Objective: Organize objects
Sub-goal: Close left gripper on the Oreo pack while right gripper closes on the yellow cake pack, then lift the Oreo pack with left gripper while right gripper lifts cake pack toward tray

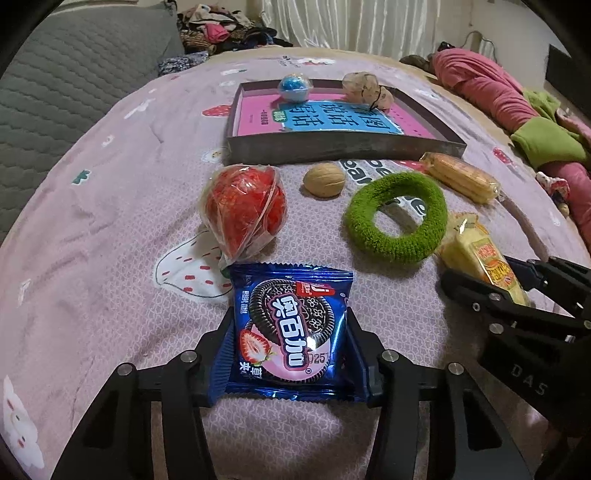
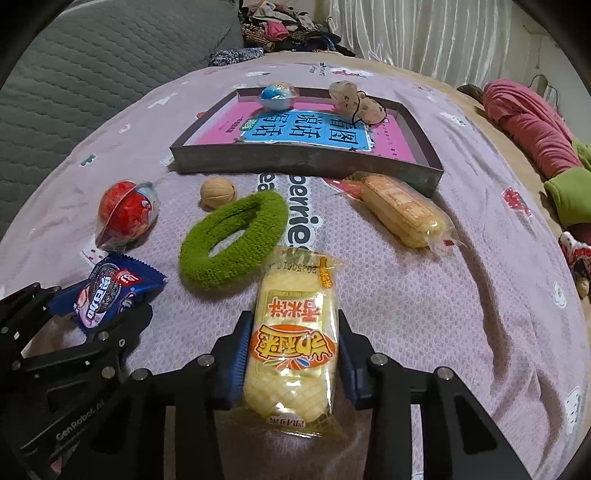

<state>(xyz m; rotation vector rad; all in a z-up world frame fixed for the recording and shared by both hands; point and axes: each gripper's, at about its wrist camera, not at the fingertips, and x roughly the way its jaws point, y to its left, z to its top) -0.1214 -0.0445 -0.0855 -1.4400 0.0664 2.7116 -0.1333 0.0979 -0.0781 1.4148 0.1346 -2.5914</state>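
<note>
Bed [image 1: 110, 221]: shallow tray [image 2: 306, 162] holds two items; five lie outside. Left gripper [image 1: 291, 332] clamps the Oreo packet [image 1: 291, 325], right gripper [image 2: 291, 354] clamps the yellow rice-cracker packet [image 2: 291, 339], both short of the tray.

Pink bedspread [image 1: 92, 229], grey quilted headboard [image 1: 74, 81], white curtains [image 1: 351, 22] behind.

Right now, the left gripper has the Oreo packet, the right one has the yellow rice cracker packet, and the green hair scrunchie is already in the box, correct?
Not quite. The green hair scrunchie lies on the bedspread in front of the box, as the right wrist view shows. The left gripper does hold the Oreo packet, the right gripper the yellow rice cracker packet.
</note>
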